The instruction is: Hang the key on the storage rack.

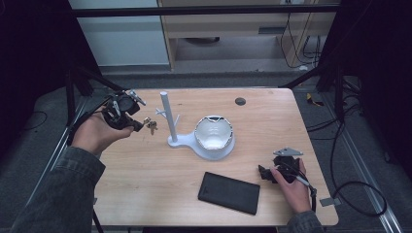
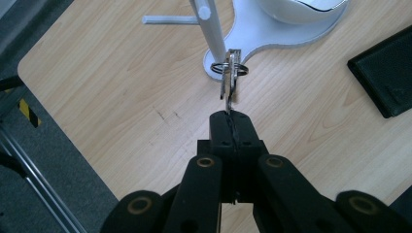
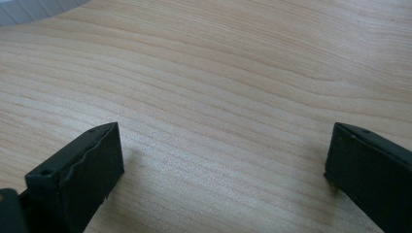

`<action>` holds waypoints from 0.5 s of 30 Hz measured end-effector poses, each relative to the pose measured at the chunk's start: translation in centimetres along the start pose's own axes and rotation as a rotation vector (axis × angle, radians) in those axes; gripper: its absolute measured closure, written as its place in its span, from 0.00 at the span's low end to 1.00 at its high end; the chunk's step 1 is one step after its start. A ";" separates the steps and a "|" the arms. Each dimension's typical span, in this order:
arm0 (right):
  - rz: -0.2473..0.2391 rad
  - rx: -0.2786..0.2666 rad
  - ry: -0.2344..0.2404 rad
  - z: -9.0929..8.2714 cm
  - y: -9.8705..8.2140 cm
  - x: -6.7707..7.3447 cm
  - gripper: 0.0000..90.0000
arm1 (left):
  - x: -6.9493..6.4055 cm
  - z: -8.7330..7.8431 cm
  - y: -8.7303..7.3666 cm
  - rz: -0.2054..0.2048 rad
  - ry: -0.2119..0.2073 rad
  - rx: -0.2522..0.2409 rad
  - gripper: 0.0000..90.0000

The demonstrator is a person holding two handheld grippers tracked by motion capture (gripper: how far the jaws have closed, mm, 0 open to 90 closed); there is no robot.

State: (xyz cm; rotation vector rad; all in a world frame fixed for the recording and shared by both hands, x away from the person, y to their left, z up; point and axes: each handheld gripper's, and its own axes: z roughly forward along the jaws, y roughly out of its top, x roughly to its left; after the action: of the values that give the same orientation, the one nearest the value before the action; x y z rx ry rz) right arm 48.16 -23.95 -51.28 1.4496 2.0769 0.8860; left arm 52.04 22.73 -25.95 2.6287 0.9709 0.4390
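Observation:
My left gripper (image 1: 137,124) is held above the left part of the table, shut on a bunch of keys (image 1: 151,125). In the left gripper view the jaws pinch the tip of one key (image 2: 228,94) and its ring (image 2: 229,68) hangs in front of the white post (image 2: 210,29). The white stand (image 1: 167,116) has an upright post with short side pegs and a round dish (image 1: 214,133) on its base, just right of the keys. My right gripper (image 1: 265,173) rests low at the table's front right, open (image 3: 223,160), with bare wood between its jaws.
A flat black wallet (image 1: 229,192) lies near the front edge, left of the right hand; its corner (image 2: 386,73) shows in the left gripper view. A small dark round disc (image 1: 240,101) sits at the table's far side. Cables run along the floor at the right.

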 end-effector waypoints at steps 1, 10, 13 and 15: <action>-0.002 0.001 -0.001 0.0 0.0 0.0 0.01 | 0.1 0.0 0.1 -0.001 0.000 0.002 1.00; -0.001 -0.003 -0.002 0.0 0.0 0.0 0.01 | 0.5 0.7 1.4 -0.009 0.011 0.019 1.00; 0.000 -0.003 -0.002 0.0 0.0 0.0 0.01 | 0.6 0.7 1.7 -0.012 0.014 0.019 1.00; -0.001 -0.003 -0.002 0.0 0.0 0.0 0.01 | 0.7 0.8 1.9 -0.020 0.018 0.018 1.00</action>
State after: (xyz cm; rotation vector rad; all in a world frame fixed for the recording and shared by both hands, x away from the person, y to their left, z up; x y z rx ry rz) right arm 48.12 -23.94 -51.31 1.4478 2.0738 0.8866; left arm 53.96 21.64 -25.85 2.6325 1.0108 0.4515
